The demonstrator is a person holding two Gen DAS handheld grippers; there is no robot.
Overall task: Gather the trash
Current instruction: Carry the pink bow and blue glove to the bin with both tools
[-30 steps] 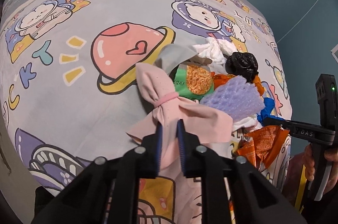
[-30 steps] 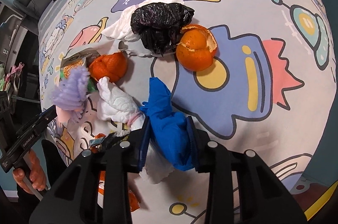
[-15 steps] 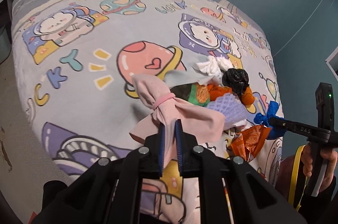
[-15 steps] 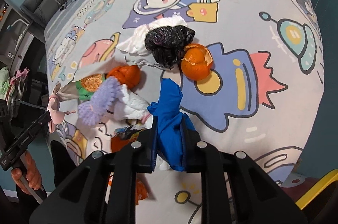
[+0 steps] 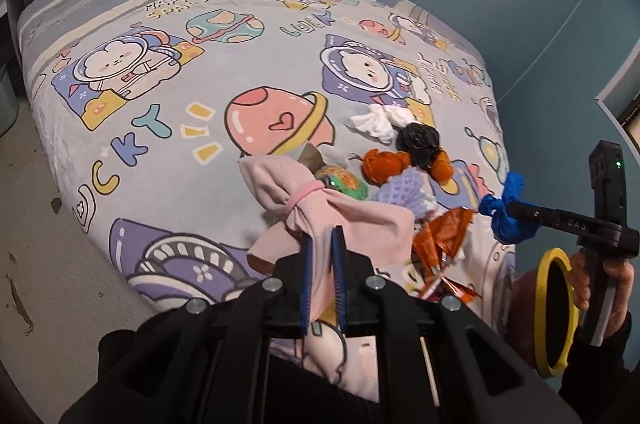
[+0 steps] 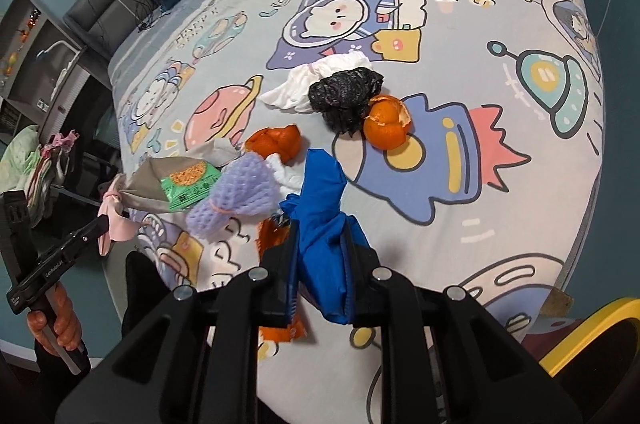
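Left gripper (image 5: 320, 256) pinches the pink bag (image 5: 320, 212), knotted with a band; right gripper (image 6: 320, 244) clamps crumpled blue plastic (image 6: 320, 208). Beyond both, litter pile (image 6: 248, 192). Only the right view shows the green snack packet (image 6: 188, 184) clearly.

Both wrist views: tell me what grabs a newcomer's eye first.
A heap of trash lies near the foot of the cartoon bedspread: orange peels, a black bag, white tissue and purple foam net. The left gripper pinches a pink cloth, the right gripper a blue wad.
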